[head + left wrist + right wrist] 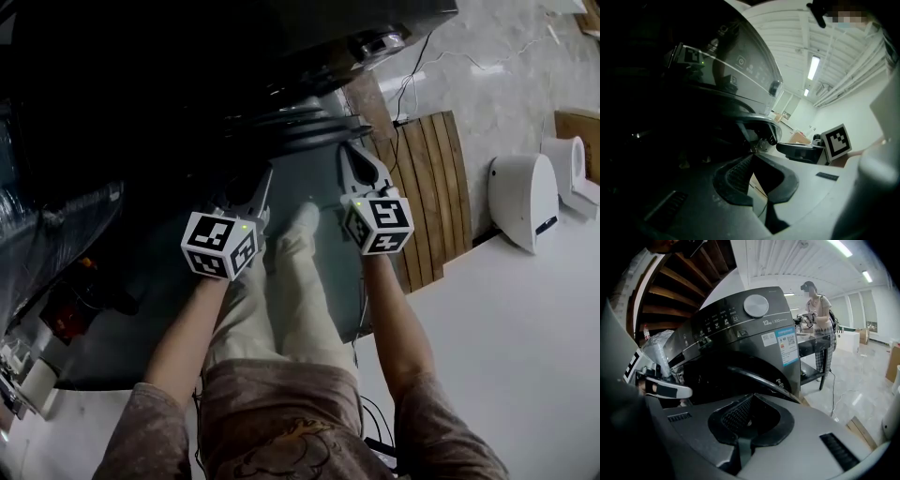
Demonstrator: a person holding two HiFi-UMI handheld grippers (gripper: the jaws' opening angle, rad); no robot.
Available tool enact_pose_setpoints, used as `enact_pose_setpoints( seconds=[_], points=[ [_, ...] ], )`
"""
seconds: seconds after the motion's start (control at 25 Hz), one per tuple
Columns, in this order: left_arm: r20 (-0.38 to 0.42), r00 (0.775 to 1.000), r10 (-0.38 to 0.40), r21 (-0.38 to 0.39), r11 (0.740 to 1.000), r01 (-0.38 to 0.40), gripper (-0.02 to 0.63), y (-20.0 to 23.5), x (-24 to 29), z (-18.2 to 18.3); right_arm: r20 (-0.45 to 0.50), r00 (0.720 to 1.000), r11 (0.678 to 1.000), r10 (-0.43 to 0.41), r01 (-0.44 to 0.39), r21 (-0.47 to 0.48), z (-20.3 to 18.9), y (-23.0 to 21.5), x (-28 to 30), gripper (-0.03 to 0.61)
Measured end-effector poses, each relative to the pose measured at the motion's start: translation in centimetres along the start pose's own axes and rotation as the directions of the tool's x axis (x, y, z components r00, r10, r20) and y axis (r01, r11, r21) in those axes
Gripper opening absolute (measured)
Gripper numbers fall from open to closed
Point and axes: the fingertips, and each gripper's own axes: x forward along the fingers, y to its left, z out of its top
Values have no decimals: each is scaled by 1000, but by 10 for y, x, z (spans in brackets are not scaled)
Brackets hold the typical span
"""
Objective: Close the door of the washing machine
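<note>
The left hand-held gripper (751, 154) and right hand-held gripper (750, 398), both pressed together and empty, hover at the door (765, 377), which seems ajar. Next it probably needs a push shut.

Ahead of my left gripper (751, 155), the washing machine (740, 336) sank into black shadow. I could not make out its drum, nor how far its door (761, 379) stood open. Beyond my right gripper (751, 397), the print on the machine's stickers (789, 345) was too small to read.
</note>
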Motion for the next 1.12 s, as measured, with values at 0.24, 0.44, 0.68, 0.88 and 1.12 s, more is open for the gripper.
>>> enact_pose_setpoints(
  seconds=[0.24,0.44,0.68,0.88,1.12],
  points=[
    [35,998,45,-42,998,-44,2,16,12,16,5,999,999,34,-34,-7,18,0,30,-3],
    [60,996,74,-78,995,-69,2,26,15,29,26,999,999,37,-37,23,33,-8,51,-3],
    [75,994,75,-98,993,-67,2,29,15,32,17,998,998,62,-62,-1,38,-6,58,-3],
    [69,994,84,-119,990,-76,2,27,15,32,6,999,999,49,-49,15,39,-6,57,-3],
    [83,994,71,-123,991,-60,2,27,19,33,-10,998,998,62,-62,1,40,-8,59,-3]
  ],
)
